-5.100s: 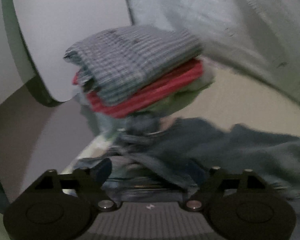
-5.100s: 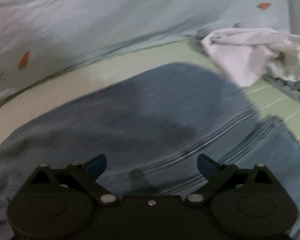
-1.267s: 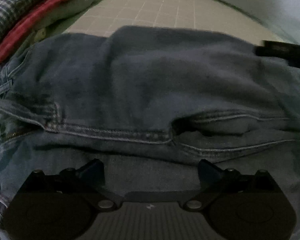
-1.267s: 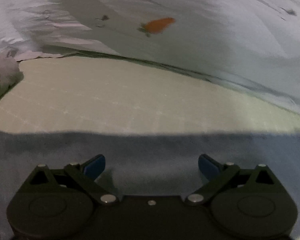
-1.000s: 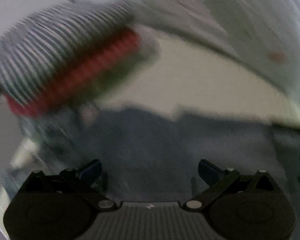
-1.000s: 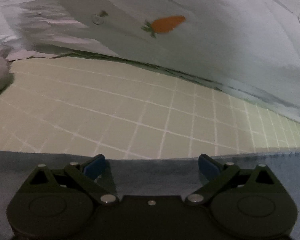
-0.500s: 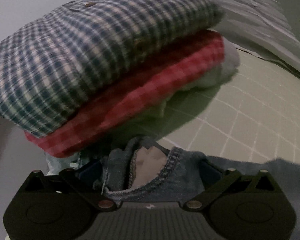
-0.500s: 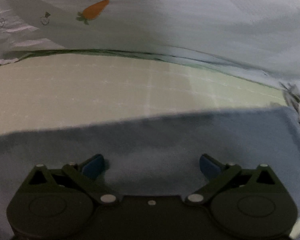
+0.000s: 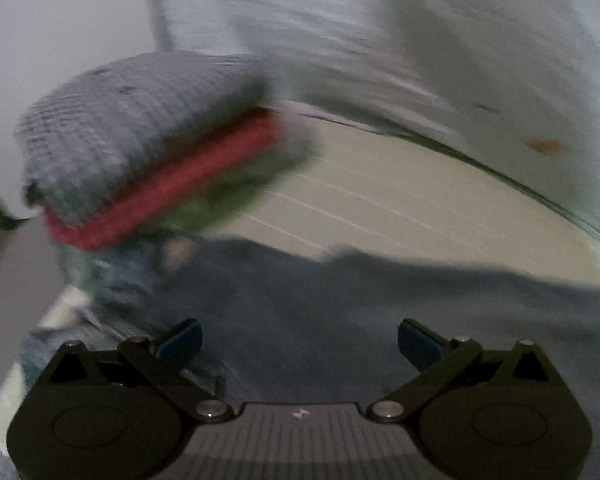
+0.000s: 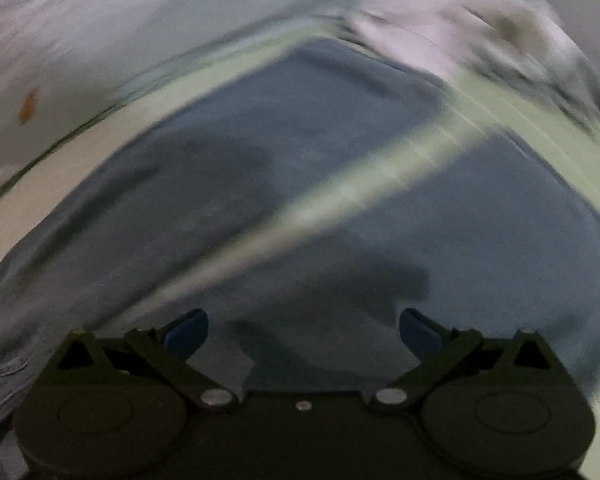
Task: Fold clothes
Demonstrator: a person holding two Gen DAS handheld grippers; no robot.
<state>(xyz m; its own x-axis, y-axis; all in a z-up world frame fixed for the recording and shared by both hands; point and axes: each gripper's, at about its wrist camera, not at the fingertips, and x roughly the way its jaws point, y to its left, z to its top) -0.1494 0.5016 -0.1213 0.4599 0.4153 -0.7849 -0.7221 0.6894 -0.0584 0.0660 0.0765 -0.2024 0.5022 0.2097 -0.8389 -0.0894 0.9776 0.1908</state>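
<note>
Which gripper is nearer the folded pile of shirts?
Left. The left gripper hangs open over the jeans with the pile just ahead; the right gripper's view shows no pile.

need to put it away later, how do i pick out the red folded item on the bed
On the pale green gridded mat, find the folded stack at its left end. The red garment is the middle layer, under the blue checked shirt.

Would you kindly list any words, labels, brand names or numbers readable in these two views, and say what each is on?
No readable text in either view.
Left tongs: a small pale mark on the ribbed body, too small to read.
Pale sheet: orange printed motifs only, blurred, not lettering.
Jeans and folded stack: nothing legible.
</note>
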